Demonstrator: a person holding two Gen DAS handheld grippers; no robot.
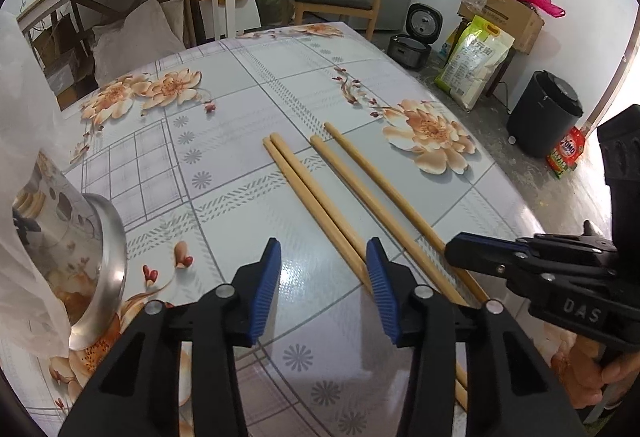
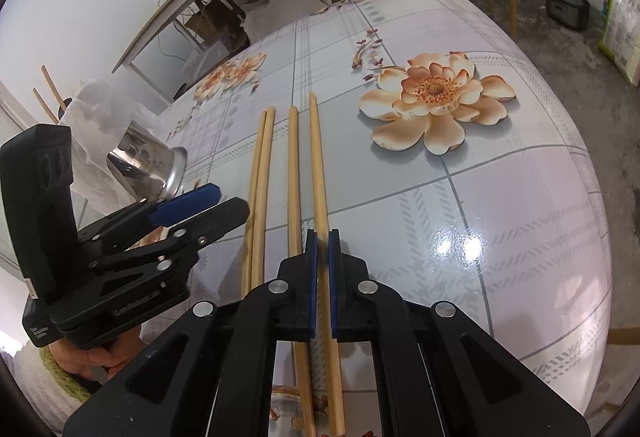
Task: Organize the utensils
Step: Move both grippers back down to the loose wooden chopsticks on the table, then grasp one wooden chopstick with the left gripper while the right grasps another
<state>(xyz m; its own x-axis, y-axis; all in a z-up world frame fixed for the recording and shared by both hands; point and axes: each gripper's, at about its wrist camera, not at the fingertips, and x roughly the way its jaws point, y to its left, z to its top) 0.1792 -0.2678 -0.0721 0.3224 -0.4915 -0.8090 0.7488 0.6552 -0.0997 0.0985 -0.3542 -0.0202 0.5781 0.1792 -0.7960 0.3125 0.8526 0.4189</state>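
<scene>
Showing the start of a pick-up: the right gripper [image 2: 322, 277] is closed on the outer chopstick [image 2: 318, 165], which runs between its pads near the stick's near end. The left gripper [image 1: 326, 289] hangs just beside it with its jaws partly apart and nothing between the pads; only bare table [image 2: 500, 217] shows in the gap.

The left pair [image 1: 304, 189] passes just under the tip of the left gripper's right-hand finger, so this pair lies slightly to the right of that gripper's centre line and is the nearer work for the left hand. The third chopstick [image 2: 293, 177] lies between the pair and the held stick, just beside the right gripper's left finger.

All four sticks rest flat on the table, roughly parallel, with their long axes running away from the grippers. The two in the pair touch along most of their length. The blunt ends appear to point away and the thin tips toward the person, though lens distortion makes this uncertain.

Farther left, well apart from the sticks, a steel holder [image 1: 108, 249] lies tipped inside a plastic bag [image 1: 24, 237]. This is probably where the sticks go.
</scene>
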